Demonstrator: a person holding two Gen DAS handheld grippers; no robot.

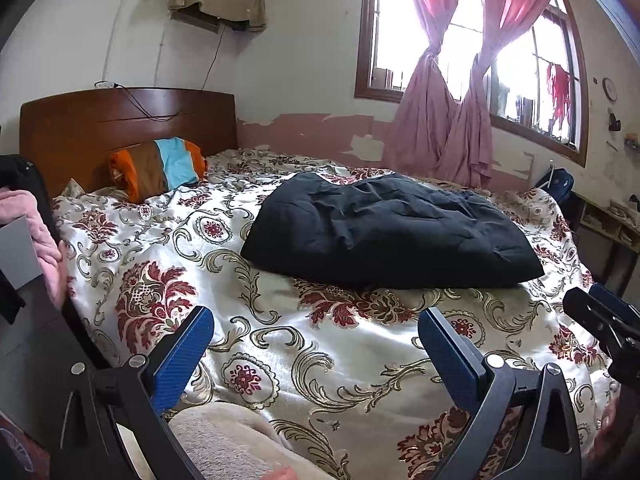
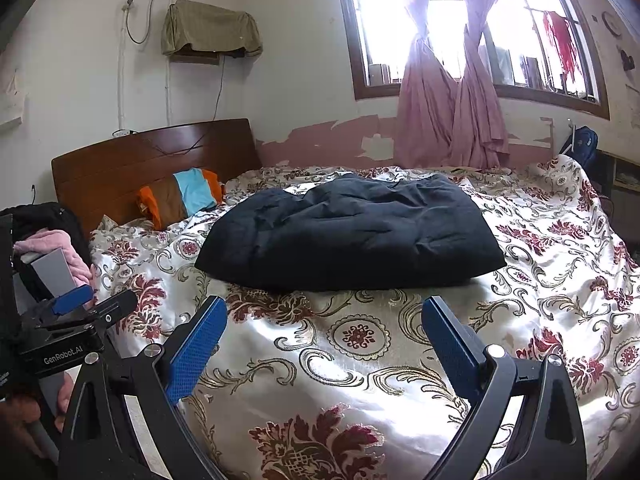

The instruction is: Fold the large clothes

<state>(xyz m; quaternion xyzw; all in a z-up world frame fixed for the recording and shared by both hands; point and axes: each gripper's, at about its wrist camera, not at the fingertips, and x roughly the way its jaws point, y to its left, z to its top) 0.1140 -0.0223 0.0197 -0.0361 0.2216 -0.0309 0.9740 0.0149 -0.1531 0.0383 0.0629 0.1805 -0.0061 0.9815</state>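
Parts hidden, cut off, or too unclear to read

The dark garment (image 2: 348, 232) lies bunched, so its type, sleeves and underside cannot be told; the striped pillow (image 1: 160, 168) is partly sunk behind the floral bedspread (image 1: 320, 360). The right gripper (image 1: 592, 312) is cut by the left wrist view's edge, the left gripper (image 2: 80, 308) is only partly visible in the right wrist view, and the window (image 2: 520, 40) is blown out by glare

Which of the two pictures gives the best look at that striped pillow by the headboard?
The left wrist view: the striped pillow appears larger there, with its orange, brown and blue bands clear against the headboard. The right wrist view shows the same pillow smaller and farther off, though still unobstructed.
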